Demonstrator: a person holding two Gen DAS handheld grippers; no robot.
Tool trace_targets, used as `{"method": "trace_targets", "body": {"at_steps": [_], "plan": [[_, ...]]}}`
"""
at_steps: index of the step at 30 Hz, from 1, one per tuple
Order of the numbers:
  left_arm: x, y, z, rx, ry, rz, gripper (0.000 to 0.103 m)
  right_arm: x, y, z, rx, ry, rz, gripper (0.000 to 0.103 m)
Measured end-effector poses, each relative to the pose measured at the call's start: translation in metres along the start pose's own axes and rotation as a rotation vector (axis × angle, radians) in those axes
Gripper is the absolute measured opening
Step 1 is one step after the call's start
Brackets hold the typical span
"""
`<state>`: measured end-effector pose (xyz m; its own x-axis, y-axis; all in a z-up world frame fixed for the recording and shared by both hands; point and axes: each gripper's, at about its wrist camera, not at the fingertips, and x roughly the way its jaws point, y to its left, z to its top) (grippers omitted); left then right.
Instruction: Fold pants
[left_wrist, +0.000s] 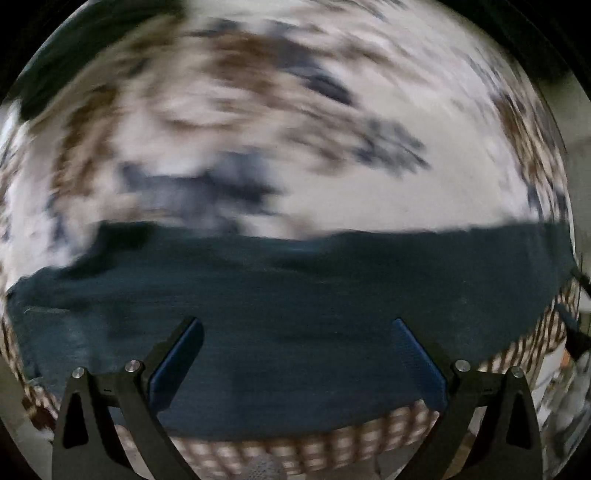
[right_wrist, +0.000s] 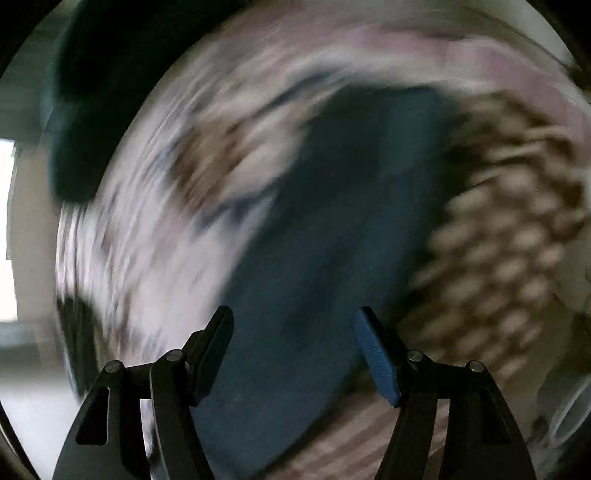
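Dark teal pants (left_wrist: 295, 295) lie flat as a wide band across a patterned bedspread (left_wrist: 332, 147), close to its near edge. My left gripper (left_wrist: 297, 325) is open, its jaws spread wide above the pants and holding nothing. In the right wrist view the pants (right_wrist: 332, 221) run as a long dark strip away from me. My right gripper (right_wrist: 293, 314) is open and empty over that strip. Both views are blurred by motion.
The bedspread is white with brown and navy blotches and has a brown checked border (left_wrist: 295, 446) along its near edge, also seen in the right wrist view (right_wrist: 498, 258). A dark shape (right_wrist: 96, 92) lies at the upper left of the right wrist view.
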<state>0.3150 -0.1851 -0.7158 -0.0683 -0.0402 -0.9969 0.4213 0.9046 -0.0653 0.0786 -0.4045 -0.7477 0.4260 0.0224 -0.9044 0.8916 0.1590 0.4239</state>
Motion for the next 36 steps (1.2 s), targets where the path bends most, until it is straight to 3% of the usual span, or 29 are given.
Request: {"method": "trace_targets", "body": {"at_steps": [3,6,8,10,11,14,18,20,21,22,25,30,36], "plan": [[0.025,-0.050,0.014,0.055,0.037,-0.005,0.103,0.002,-0.063,0.050,0.123,-0.067,0.077,0.071],[0.049,-0.081,0.027,0.098,0.060,0.093,0.103,0.019,-0.097,0.085,0.205,-0.061,0.162,0.071],[0.063,-0.088,0.035,0.097,0.083,0.134,0.103,0.032,-0.100,0.095,0.212,-0.061,0.226,0.067],[0.068,-0.087,0.040,0.072,0.092,0.128,0.103,0.036,-0.090,0.098,0.162,-0.064,0.263,0.049],[0.069,-0.086,0.042,0.069,0.095,0.120,0.103,0.039,-0.081,0.098,0.122,-0.051,0.286,0.046],[0.071,-0.080,0.041,0.066,0.101,0.096,0.103,0.047,-0.069,0.099,0.060,-0.015,0.295,0.046],[0.079,-0.073,0.041,0.043,0.124,0.068,0.103,0.062,-0.072,0.102,0.101,0.006,0.346,0.046],[0.083,-0.069,0.044,0.041,0.137,0.068,0.103,0.061,-0.076,0.106,0.113,-0.004,0.384,0.035],[0.083,-0.064,0.037,0.042,0.145,0.070,0.103,0.059,-0.074,0.106,0.106,-0.015,0.389,0.011],[0.085,-0.064,0.039,0.043,0.156,0.069,0.103,0.056,-0.073,0.106,0.098,-0.020,0.387,0.010],[0.087,-0.068,0.044,0.036,0.175,0.060,0.103,0.044,-0.058,0.095,0.076,-0.058,0.383,0.009],[0.068,-0.048,0.048,0.029,0.126,0.045,0.103,0.008,-0.016,0.065,-0.020,-0.097,0.362,0.008],[0.043,-0.001,0.036,0.001,0.070,0.042,0.103,-0.024,0.056,-0.007,-0.204,-0.062,0.323,0.008]]}}
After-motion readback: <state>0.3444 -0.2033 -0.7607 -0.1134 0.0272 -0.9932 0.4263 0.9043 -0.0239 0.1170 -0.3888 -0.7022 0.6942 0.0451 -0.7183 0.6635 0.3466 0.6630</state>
